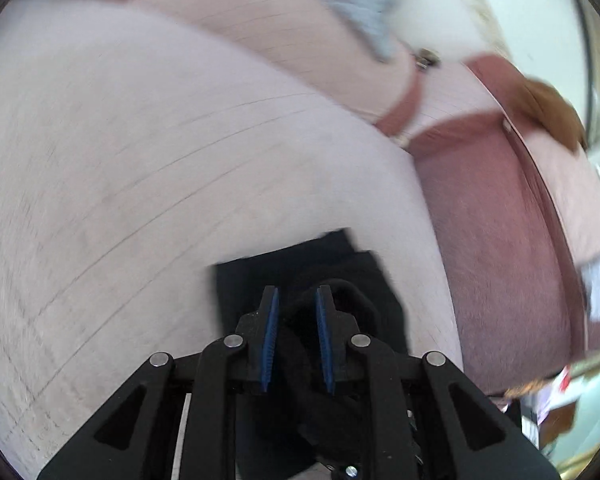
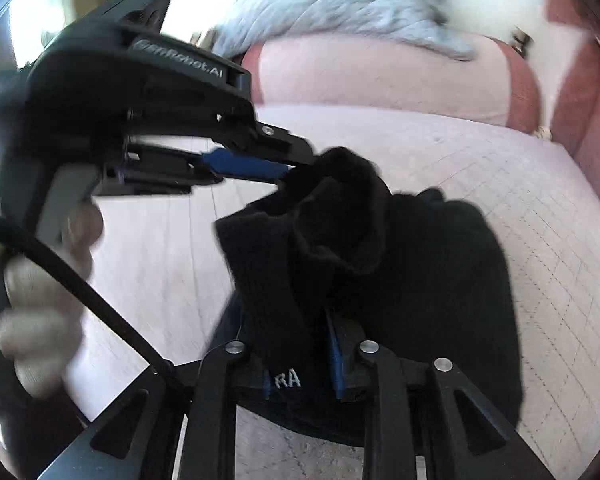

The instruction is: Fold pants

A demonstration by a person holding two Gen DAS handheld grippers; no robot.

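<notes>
**Both grippers clamped on pants**

Left gripper is seen pinching a bunched fold of the black pants, raised over the pale quilted bed cover. Right gripper is clamped on cloth lettered "RA".

Pants: black, matt, soft knit-looking cloth. Bed: pale pink quilted fabric, matt, fine stitched grid. Left gripper and right gripper: matt black plastic with ribbed blue pads, shiny metal pins.
</notes>
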